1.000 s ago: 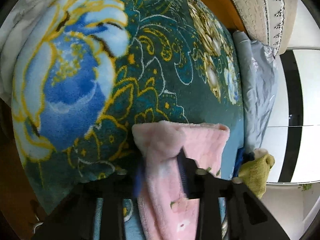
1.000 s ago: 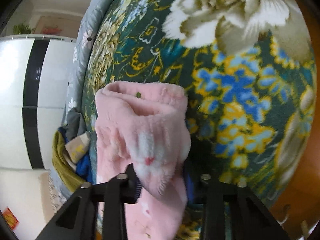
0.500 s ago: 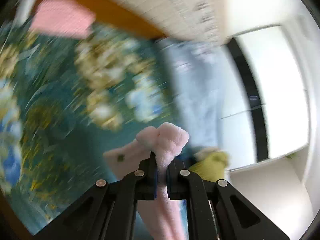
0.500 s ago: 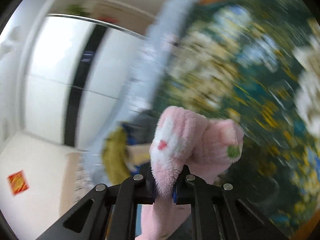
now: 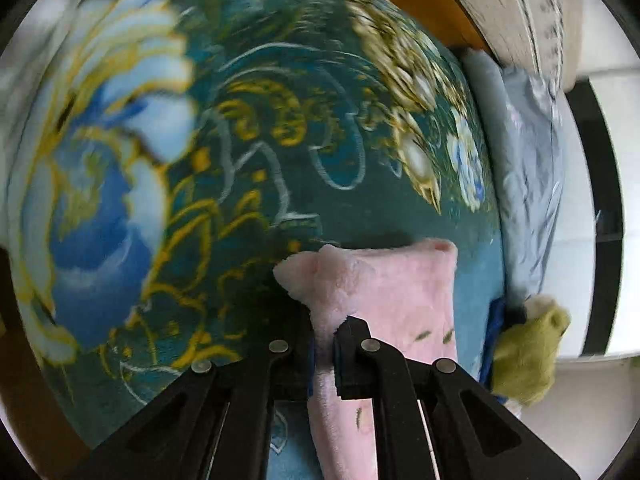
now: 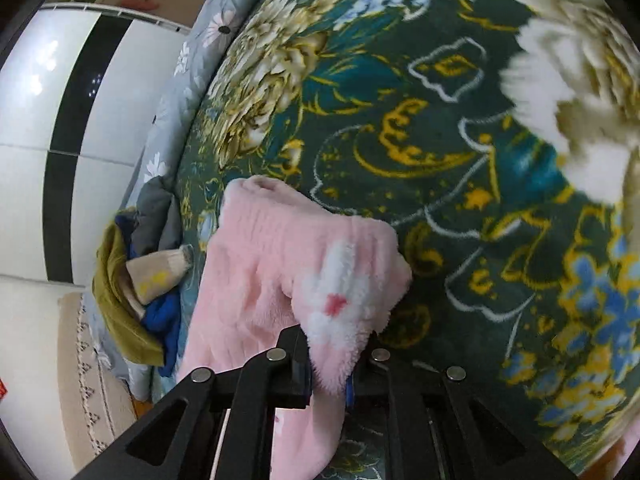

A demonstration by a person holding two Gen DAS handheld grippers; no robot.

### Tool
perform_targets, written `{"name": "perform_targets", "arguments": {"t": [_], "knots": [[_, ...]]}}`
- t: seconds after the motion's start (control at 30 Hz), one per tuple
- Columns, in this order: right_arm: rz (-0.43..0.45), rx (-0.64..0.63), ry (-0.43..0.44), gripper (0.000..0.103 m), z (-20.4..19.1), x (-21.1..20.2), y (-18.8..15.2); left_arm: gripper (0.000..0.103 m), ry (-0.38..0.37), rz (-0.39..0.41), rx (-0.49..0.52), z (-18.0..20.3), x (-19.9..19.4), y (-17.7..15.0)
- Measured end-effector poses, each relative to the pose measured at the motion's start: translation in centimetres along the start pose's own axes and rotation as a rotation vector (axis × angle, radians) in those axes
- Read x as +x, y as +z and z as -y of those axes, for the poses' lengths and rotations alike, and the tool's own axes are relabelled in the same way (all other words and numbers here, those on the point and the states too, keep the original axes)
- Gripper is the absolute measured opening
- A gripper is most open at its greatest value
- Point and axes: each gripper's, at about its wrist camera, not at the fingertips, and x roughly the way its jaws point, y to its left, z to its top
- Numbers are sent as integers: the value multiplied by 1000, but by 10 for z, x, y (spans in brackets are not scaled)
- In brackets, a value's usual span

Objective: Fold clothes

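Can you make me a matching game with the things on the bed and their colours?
Things:
1. fluffy garment in the left tongs and right tongs
2. big flowery blanket
3. crumpled cloth at the bed's edge
4. sheet beside the blanket

Colours:
A. olive green
B. pale grey-blue
C. pink
D. dark teal with yellow swirls

Pairs: 1-C, 2-D, 3-A, 4-B

pink fleece garment (image 6: 260, 264) (white flower), teal floral blanket (image 6: 460, 128).
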Motion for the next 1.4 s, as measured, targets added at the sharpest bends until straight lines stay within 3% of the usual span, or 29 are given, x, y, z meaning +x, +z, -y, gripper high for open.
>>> {"name": "perform_targets", "arguments": {"t": [0.23,0.43,0.63,0.77,0.87,0.93,1.0,1.07,1.23,1.3,1.4], "knots": [[-22,-56,-52,12,-10,-3,1,7,169,-71,-105,-58,46,-12],[-33,-30,-57,12,0,-7,-4,7,206,-83,-90,-51,46,-11],[-52,-63,-82,28,-6,-18,-1,7,212,-84,-60,-42,40,-10],[-11,-62,-93,47,1,-43,1,7,200,-79,-66,-40,35,-11],[52,-84,-144,47,-4,-62,5,7,194,-76,-70,-39,32,-11],[147,-129,-205,47,-19,-80,6,7,195,-77,-77,-41,32,-12],[205,-168,-183,47,-38,-90,5,7,194,-78,-88,-42,34,-13],[171,-212,-130,47,-57,-80,2,7,193,-78,-99,-44,35,-14],[-19,-359,-67,47,-100,-18,-12,7,188,-81,-119,-49,36,-16],[-55,-390,-90,47,-107,3,-11,7,187,-88,-109,-48,36,-15],[-37,-388,-145,47,-109,23,9,7,190,-96,-84,-46,37,-13]]}}
